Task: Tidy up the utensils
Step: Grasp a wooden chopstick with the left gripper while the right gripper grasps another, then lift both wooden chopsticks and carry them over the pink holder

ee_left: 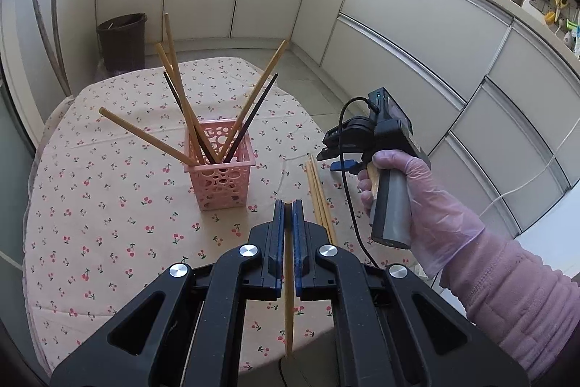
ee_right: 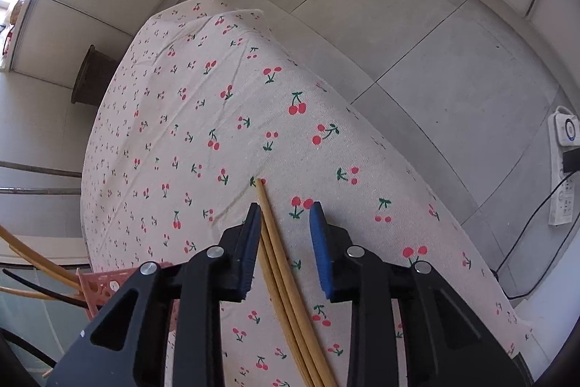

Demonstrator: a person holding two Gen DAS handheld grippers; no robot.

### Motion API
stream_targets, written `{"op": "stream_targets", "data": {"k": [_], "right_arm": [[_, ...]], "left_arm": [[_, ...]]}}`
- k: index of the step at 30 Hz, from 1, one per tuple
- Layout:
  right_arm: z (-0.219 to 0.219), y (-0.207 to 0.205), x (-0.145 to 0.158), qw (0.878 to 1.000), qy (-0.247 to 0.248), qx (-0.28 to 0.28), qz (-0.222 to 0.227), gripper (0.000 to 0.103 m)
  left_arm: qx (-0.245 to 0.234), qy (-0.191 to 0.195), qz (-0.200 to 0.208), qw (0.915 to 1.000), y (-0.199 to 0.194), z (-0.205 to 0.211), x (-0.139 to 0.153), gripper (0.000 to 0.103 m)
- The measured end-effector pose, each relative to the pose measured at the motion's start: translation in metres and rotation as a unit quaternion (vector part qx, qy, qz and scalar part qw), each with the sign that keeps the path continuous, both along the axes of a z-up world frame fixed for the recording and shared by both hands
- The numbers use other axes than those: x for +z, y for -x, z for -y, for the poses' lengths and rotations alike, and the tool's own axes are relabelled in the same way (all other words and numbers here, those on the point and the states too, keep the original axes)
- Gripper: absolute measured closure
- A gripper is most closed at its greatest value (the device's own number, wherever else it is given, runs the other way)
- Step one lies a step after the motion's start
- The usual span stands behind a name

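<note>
A pink perforated basket (ee_left: 217, 169) stands on the cherry-print tablecloth (ee_left: 108, 205) with several wooden and dark chopsticks fanned out in it. My left gripper (ee_left: 289, 205) hovers in front of the basket, shut on a single wooden chopstick (ee_left: 289, 278) that hangs down between its pads. A few loose wooden chopsticks (ee_left: 319, 198) lie to the right of the basket. My right gripper (ee_right: 285, 205) straddles these loose chopsticks (ee_right: 279, 260). They lie against its left pad (ee_right: 250, 242), the right pad stands apart, so the jaws are open. A gloved hand (ee_left: 417, 184) holds it.
The table's right edge (ee_right: 380, 140) drops to a grey tiled floor, where a white power strip (ee_right: 562, 169) lies. The basket's corner (ee_right: 105, 281) shows at the right wrist view's lower left. A brown bin (ee_left: 121, 42) stands beyond the table by white cabinets.
</note>
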State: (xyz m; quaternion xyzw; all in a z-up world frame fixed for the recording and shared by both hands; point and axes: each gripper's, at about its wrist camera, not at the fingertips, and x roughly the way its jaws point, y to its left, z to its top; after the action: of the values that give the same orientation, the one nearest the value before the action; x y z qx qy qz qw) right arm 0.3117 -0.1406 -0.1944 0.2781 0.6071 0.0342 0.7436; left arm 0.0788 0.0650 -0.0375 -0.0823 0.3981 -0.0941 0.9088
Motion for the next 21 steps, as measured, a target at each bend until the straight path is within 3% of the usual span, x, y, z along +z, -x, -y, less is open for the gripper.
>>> {"op": "stream_targets", "data": {"k": [5,12,17,21], "right_arm": [[-0.013,-0.007,0.0,1.0,0.005,0.006,0.002,0.076],[-0.026,-0.014,0.0,0.998,0.057,0.017,0.017,0.09],[-0.039,-0.012,0.003,0.993,0.11,0.037,0.034,0.092],[-0.057,-0.009,0.005,0.98,0.176,0.075,0.057,0.097]], "left_arm": [[0.005,0.001,-0.003,1.0,0.002,-0.01,0.0,0.099],[0.013,0.001,-0.001,0.9999,0.005,-0.021,0.003,0.099],[0.013,-0.003,-0.004,0.9999,0.006,-0.02,0.004,0.099],[0.012,-0.013,-0.005,0.9998,0.007,-0.019,0.002,0.099]]}}
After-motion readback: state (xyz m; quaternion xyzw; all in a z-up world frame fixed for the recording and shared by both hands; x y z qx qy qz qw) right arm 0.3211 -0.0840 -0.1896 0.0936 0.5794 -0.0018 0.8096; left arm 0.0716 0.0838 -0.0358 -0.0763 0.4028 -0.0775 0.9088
